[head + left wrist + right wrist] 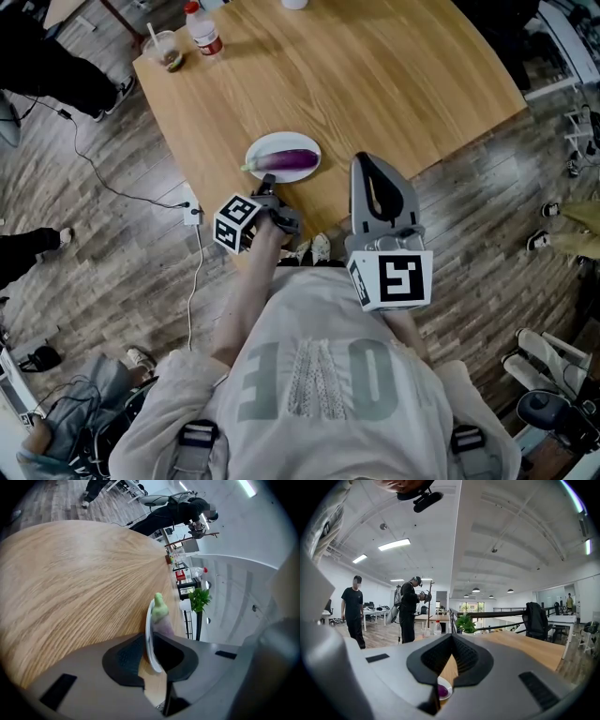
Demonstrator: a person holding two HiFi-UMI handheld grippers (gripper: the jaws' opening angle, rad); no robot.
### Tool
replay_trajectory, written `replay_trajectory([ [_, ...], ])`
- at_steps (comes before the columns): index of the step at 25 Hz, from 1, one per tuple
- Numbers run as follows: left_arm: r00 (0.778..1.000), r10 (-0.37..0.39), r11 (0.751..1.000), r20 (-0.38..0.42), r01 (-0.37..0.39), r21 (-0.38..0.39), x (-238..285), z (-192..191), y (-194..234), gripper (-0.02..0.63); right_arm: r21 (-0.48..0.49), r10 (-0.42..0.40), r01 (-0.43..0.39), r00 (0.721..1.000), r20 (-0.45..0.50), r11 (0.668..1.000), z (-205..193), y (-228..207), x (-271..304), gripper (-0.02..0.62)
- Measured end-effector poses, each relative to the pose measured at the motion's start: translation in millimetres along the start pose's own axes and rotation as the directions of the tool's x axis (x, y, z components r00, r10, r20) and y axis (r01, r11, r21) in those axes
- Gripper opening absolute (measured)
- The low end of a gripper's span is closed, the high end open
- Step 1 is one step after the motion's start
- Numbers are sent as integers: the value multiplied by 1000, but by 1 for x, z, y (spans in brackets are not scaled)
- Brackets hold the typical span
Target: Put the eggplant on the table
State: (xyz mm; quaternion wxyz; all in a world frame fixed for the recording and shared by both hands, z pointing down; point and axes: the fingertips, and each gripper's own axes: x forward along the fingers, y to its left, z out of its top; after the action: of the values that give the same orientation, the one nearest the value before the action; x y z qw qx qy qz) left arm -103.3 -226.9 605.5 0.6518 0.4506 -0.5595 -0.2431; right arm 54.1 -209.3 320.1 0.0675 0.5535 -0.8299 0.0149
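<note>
A purple eggplant (pixel 286 160) with a green stem lies on a white plate (pixel 258 148) near the front edge of the wooden table (pixel 375 75). My left gripper (pixel 267 180) reaches the plate's near rim. In the left gripper view the jaws (pixel 149 644) are closed on that thin rim (pixel 149 620), and the eggplant's green stem end (pixel 160 609) shows just beyond. My right gripper (pixel 367 161) hovers to the right of the plate, level, shut and holding nothing. Its own view (pixel 451 637) shows a sliver of plate (pixel 446 694) and eggplant (pixel 440 691) below the jaws.
A cup with a straw (pixel 167 49) and a red-capped bottle (pixel 202 28) stand at the table's far left corner. A cable and a power strip (pixel 192 211) lie on the floor at the left. People stand around the table (pixel 408 606).
</note>
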Motion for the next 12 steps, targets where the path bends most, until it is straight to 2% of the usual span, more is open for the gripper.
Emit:
replay_trajectory([
  [4,998,35,999,45,-36,32,-6,5,-4,130,5,-6,6,1000,3,1000,0,-2,-4,18],
  [7,990,92,993,107,-100,67,-17,14,-5,189,16,-11,11,1000,2,1000,0,-4,-7,18],
  [10,967,148,975,206,-177,134,-33,33,-5,281,40,-20,20,1000,-2,999,-1,-4,-7,18],
  [12,946,137,953,294,-207,222,-46,53,-13,299,43,-19,19,1000,-2,999,-1,-4,-7,18],
])
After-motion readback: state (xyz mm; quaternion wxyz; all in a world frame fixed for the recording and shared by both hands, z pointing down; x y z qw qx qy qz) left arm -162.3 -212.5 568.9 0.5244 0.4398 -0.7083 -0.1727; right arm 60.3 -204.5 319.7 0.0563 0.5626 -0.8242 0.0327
